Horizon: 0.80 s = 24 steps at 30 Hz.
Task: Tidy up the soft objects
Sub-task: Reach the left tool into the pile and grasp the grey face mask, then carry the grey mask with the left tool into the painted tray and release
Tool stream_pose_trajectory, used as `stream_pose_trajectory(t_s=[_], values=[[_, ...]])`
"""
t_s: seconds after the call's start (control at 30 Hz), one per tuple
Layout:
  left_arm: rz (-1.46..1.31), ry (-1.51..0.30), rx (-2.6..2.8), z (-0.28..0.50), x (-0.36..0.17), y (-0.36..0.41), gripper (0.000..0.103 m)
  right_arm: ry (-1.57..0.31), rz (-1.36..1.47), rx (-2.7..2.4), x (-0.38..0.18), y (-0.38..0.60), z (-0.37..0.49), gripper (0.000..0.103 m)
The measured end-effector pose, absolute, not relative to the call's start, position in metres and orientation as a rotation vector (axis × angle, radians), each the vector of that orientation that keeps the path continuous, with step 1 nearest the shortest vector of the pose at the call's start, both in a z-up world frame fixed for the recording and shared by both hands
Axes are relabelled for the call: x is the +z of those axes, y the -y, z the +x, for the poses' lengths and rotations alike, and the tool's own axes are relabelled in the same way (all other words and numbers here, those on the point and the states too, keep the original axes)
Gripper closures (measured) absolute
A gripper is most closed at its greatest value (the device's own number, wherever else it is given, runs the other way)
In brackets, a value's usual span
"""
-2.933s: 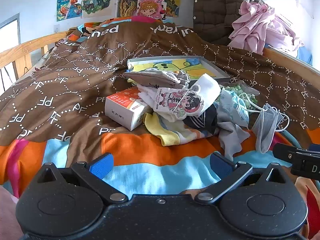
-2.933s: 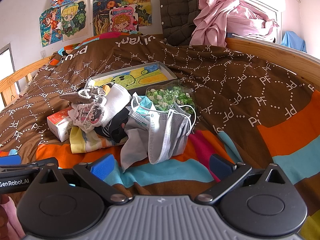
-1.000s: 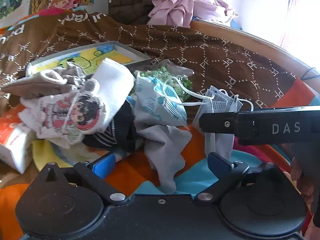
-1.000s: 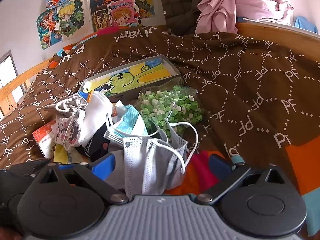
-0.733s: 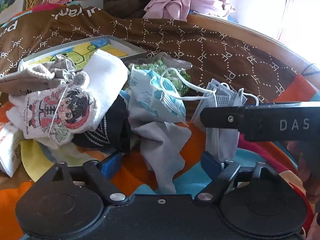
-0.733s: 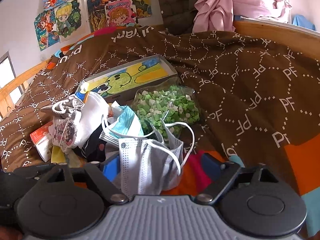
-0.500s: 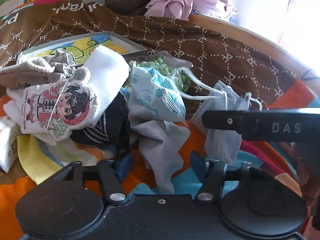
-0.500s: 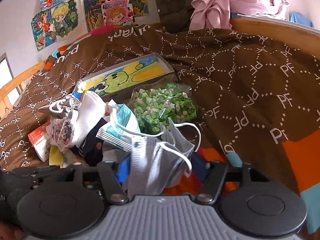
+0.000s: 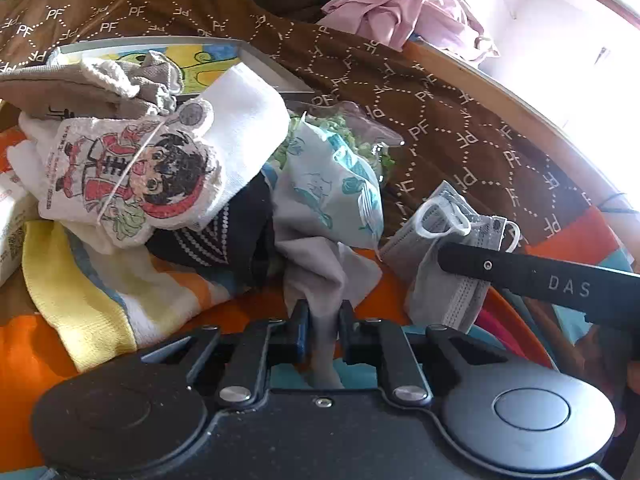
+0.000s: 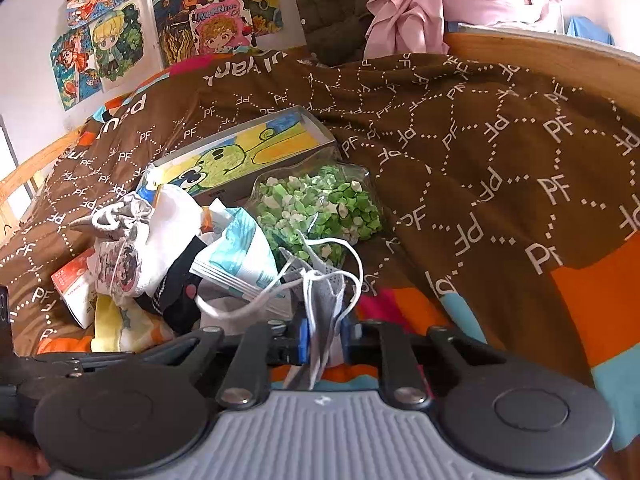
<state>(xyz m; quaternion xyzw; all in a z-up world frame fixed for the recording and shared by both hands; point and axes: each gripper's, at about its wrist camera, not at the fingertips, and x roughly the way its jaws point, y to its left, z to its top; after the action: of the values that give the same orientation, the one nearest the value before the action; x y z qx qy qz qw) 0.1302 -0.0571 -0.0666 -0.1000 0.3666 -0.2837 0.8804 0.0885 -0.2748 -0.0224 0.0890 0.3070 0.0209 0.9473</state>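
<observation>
While both sets of jaws are closing, I already have cloth between them. My left gripper (image 9: 322,322) pinches the hanging corner of a grey cloth (image 9: 320,260), and my right gripper (image 10: 324,332) clamps the lower edge of the grey face masks (image 10: 322,292), so each is gripping something soft.

What worries me first is the tangle. White ear loops (image 10: 320,264) from the masks run up across the blue-patterned mask (image 10: 240,252) lying just beside them. If I lift the right side, I judge that a loop could snag and drag that second mask along. The masks look like a thin stack, and since I hold only one edge, a layer might slip free.

On the left, the grey cloth runs up under the blue-patterned mask and against the black sock (image 9: 224,236). Pulling it out could topple the heap, including the white sock with the cartoon figure (image 9: 160,172) on top. Just behind the pile sits a clear bag of green bits (image 10: 320,208). A sharp tug could tip it, though I cannot tell whether it is sealed. My two grippers are also near one another, so they could collide.

As for the soft things themselves, they sit in a loose, limp mound on the striped end of the bedspread (image 10: 500,184), in front of a flat picture box (image 10: 248,152).
</observation>
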Motion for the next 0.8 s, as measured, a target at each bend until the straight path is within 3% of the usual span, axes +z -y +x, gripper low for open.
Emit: stream_pose_trajectory(t_s=[0.2, 0.8], values=[[-0.188, -0.772, -0.591, 0.128, -0.07, 0.059, 0.103, -0.573, 0.142, 0.042, -0.016, 0.27, 0.071, 0.09], [-0.059, -0.591, -0.384, 0.041, -0.018, 0.025, 0.103, -0.395, 0.073, 0.096, 0.017, 0.246, 0.002, 0.09]])
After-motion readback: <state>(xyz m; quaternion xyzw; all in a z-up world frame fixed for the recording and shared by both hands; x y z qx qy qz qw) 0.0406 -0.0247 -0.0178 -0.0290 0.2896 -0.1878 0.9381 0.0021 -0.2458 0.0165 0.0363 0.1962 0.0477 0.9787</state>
